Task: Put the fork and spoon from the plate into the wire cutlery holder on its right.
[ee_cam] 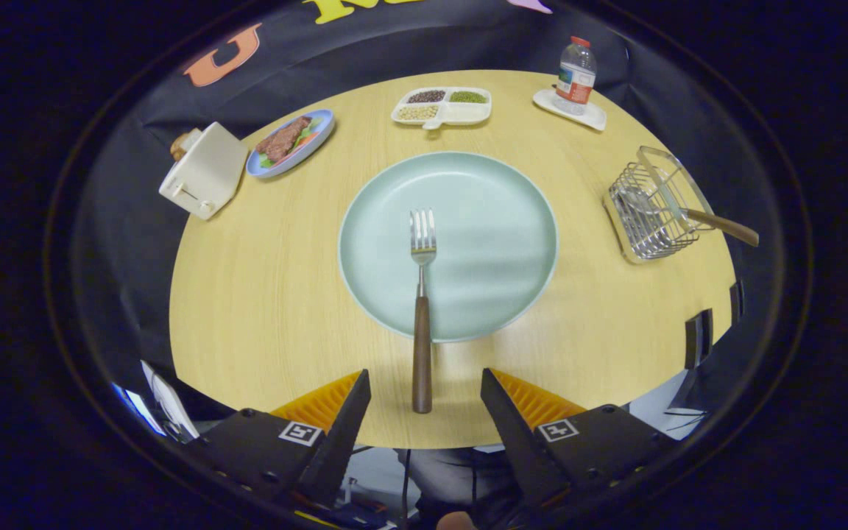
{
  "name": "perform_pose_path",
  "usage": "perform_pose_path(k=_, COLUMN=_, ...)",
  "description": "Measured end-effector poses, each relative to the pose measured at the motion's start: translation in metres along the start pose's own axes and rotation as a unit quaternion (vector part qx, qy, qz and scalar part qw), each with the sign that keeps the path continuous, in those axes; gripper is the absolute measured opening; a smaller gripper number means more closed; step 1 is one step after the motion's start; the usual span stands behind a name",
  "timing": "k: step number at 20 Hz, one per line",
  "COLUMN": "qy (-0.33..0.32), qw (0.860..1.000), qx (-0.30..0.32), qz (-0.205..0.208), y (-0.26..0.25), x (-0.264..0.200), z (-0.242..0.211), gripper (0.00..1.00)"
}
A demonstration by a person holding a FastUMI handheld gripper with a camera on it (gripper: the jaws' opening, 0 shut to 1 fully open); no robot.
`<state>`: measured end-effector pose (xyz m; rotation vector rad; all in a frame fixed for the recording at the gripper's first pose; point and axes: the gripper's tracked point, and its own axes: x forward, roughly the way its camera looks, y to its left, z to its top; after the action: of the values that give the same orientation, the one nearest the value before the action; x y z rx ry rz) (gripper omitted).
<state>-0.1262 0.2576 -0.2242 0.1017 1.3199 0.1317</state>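
Between my gripper's [424, 386] wide-open, empty fingers lies the fork [422, 309]: stiff, light, slippery; I'd pinch its wooden handle.

Fork [422, 309] on plate [512, 199], wood handle past rim; spoon [678, 213] leaning in wire holder [648, 235], right.

- The light is even and fairly bright, falling from overhead onto the surface [262, 294].
- Soft broad shadow bands cross the plate [483, 221]; the fork [422, 309] casts a thin shadow close beside its handle.
- Fisheye distortion bends the surface rim and stretches the wire cutlery holder [652, 210] outward.
- The centre is sharp; detail softens toward the fringe, where a faint bluish reflection curves.
- The spread fingers [354, 412] sit in dimmer light, with the gripper [424, 386] unblurred.
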Motion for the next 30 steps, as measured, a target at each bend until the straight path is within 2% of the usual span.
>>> perform_pose_path(k=1, qy=0.0, qw=1.0, qx=0.001, qz=0.0, y=0.001, x=0.004, z=0.0, gripper=0.9)
perform_pose_path(k=2, qy=0.003, qw=1.0, qx=0.001, qz=-0.004, y=-0.001, x=0.007, z=0.0, gripper=0.81)
perform_pose_path(k=3, qy=0.005, qw=1.0, qx=0.004, qz=-0.002, y=0.0, x=0.01, z=0.0, gripper=0.78)
perform_pose_path(k=12, qy=0.043, qw=0.999, qx=0.004, qz=-0.016, y=-0.002, x=0.026, z=-0.013, gripper=0.18)
perform_pose_path(k=13, qy=0.04, qw=0.999, qx=-0.004, qz=-0.031, y=-0.008, x=0.028, z=-0.011, gripper=0.13)
perform_pose_path(k=14, qy=0.042, qw=0.999, qx=-0.002, qz=-0.026, y=-0.004, x=0.021, z=-0.01, gripper=0.13)
perform_pose_path(k=15, qy=0.041, qw=0.999, qx=-0.007, qz=-0.029, y=-0.006, x=0.024, z=-0.011, gripper=0.07)
perform_pose_path(k=22, qy=0.031, qw=0.999, qx=-0.015, qz=-0.012, y=-0.013, x=0.01, z=-0.003, gripper=0.06)
perform_pose_path(k=23, qy=0.029, qw=0.999, qx=-0.012, qz=-0.007, y=-0.015, x=0.004, z=-0.002, gripper=0.0)
perform_pose_path(k=30, qy=0.007, qw=1.0, qx=0.009, qz=0.028, y=-0.037, x=-0.043, z=0.021, gripper=0.0)
